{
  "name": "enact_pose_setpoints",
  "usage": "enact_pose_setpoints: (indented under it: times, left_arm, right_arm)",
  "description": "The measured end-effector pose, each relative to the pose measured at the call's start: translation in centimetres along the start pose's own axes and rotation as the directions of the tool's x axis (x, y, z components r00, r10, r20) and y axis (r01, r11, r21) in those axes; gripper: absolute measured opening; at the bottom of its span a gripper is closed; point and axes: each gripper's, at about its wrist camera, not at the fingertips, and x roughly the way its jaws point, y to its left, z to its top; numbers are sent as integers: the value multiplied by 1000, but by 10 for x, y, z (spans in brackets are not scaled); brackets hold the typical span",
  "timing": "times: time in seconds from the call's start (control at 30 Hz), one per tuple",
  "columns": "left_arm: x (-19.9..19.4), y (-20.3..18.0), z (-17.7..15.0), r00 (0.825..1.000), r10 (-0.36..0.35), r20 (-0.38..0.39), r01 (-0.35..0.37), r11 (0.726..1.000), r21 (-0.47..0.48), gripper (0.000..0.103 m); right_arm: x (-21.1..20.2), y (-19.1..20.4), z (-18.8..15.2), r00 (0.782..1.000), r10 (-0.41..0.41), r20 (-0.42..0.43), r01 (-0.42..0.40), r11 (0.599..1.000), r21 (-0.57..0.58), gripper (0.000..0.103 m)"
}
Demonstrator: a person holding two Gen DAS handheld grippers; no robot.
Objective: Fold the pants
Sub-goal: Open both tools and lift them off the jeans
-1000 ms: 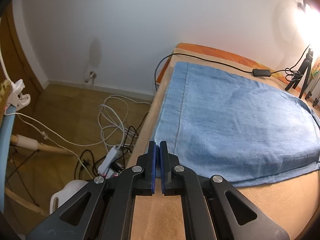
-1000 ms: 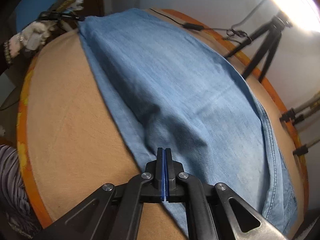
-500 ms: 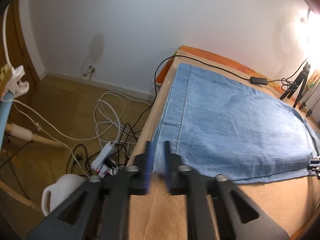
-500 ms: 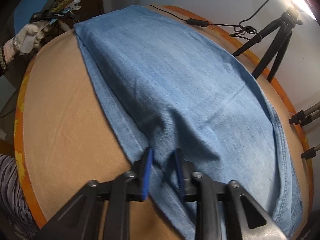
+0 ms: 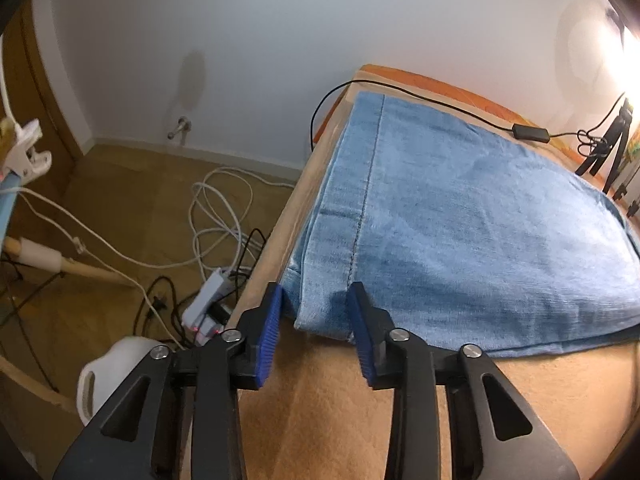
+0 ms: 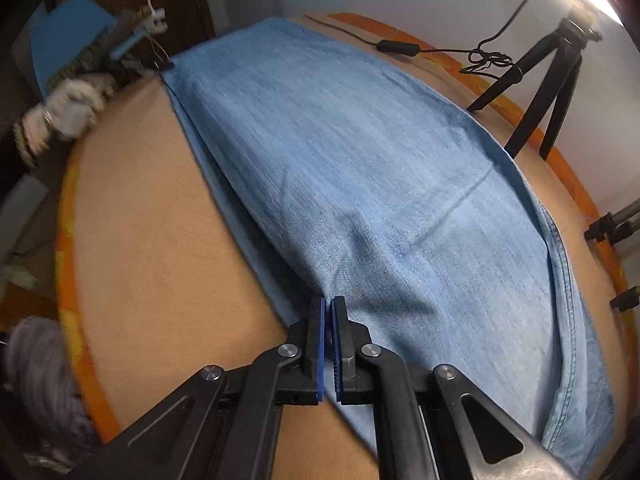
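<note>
Light blue denim pants (image 5: 460,224) lie flat on a tan blanket (image 5: 320,400) on the bed, legs stacked. My left gripper (image 5: 315,300) is open, its jaws on either side of the near hem corner at the bed's left edge. In the right wrist view the pants (image 6: 360,160) stretch away from me. My right gripper (image 6: 328,312) is shut on the pants' near side edge, with denim pinched between the blue pads.
Left of the bed, the wooden floor holds white cables (image 5: 216,216), a power strip (image 5: 208,300) and a white jug (image 5: 108,376). A black cable with adapter (image 5: 530,133) runs along the bed's far edge. A black tripod (image 6: 548,76) stands at the far right.
My left gripper opened from shut and moved forward around the hem corner. My right gripper opened half a second ago and has shut again, now on the pants' edge.
</note>
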Motion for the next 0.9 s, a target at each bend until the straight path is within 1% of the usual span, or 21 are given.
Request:
enact_pose_setpoints:
  times: [0.07,0.13,0.17,0.2,0.27,0.3,0.33,0.37,0.43,0.47,0.5,0.53,0.57,0.63,0.7,0.73,0.77,0.83,0.9]
  left_arm:
    - [-2,2,2,1000,8,-1,-8,1000,-3,25]
    - [-4,4,4,1000,23,-4,-23,1000,-7,24]
    - [-8,6,6,999,36,2,-36,999,-11,23]
    - [-11,7,7,999,35,7,-35,999,-15,23]
    - [-22,8,10,999,40,27,-39,999,-23,23]
    - [-26,6,11,999,40,37,-39,999,-23,23]
    - [-32,4,13,998,35,47,-34,999,-17,23]
    - [-41,-3,15,998,26,62,-26,1000,0,23]
    - [-52,-18,18,997,14,82,-17,999,39,23]
    - [-59,-28,20,996,0,92,-6,998,60,23]
    - [-68,-43,21,994,-33,104,24,996,84,23]
    - [-73,-56,22,992,-60,112,49,993,104,24]
    - [-77,-66,22,990,-77,117,63,991,119,23]
    - [-87,-101,22,982,-142,123,120,978,173,24]
    - [-95,-135,19,973,-200,119,169,959,227,24]
    - [-98,-152,18,968,-225,114,190,949,253,24]
    - [-100,-163,17,964,-241,109,205,941,269,24]
    - [-104,-202,11,950,-300,83,259,909,325,24]
    - [-104,-235,3,936,-347,51,305,877,373,24]
  right_arm:
    - [-10,-9,0,997,75,9,-75,996,47,0]
    - [-8,-17,-5,990,142,9,-143,985,99,0]
    - [-5,-15,-9,989,150,-8,-149,984,94,0]
    - [4,-8,-14,987,156,-49,-152,986,69,4]
    - [14,4,-22,988,132,-77,-129,991,41,9]
    - [15,8,-26,989,130,-72,-127,991,38,15]
    - [13,9,-30,990,132,-56,-129,990,48,18]
    - [6,7,-34,992,128,-23,-126,989,71,22]
    - [-12,1,-43,994,99,33,-102,989,105,22]
    - [-19,-3,-47,995,89,54,-95,988,120,26]
    - [-30,-9,-54,995,63,82,-75,987,144,33]
    - [-40,-12,-60,994,41,105,-58,985,164,36]
    - [-51,-17,-68,991,23,129,-47,981,188,36]
    - [-72,-26,-85,986,-20,168,-20,972,234,36]
    - [-88,-34,-96,981,-60,187,7,962,274,36]
    - [-98,-38,-107,977,-91,195,30,955,294,36]
    - [-105,-44,-114,974,-109,199,44,951,306,37]
    - [-122,-52,-137,964,-170,203,91,933,348,38]
    - [-134,-64,-157,958,-202,203,111,916,386,38]
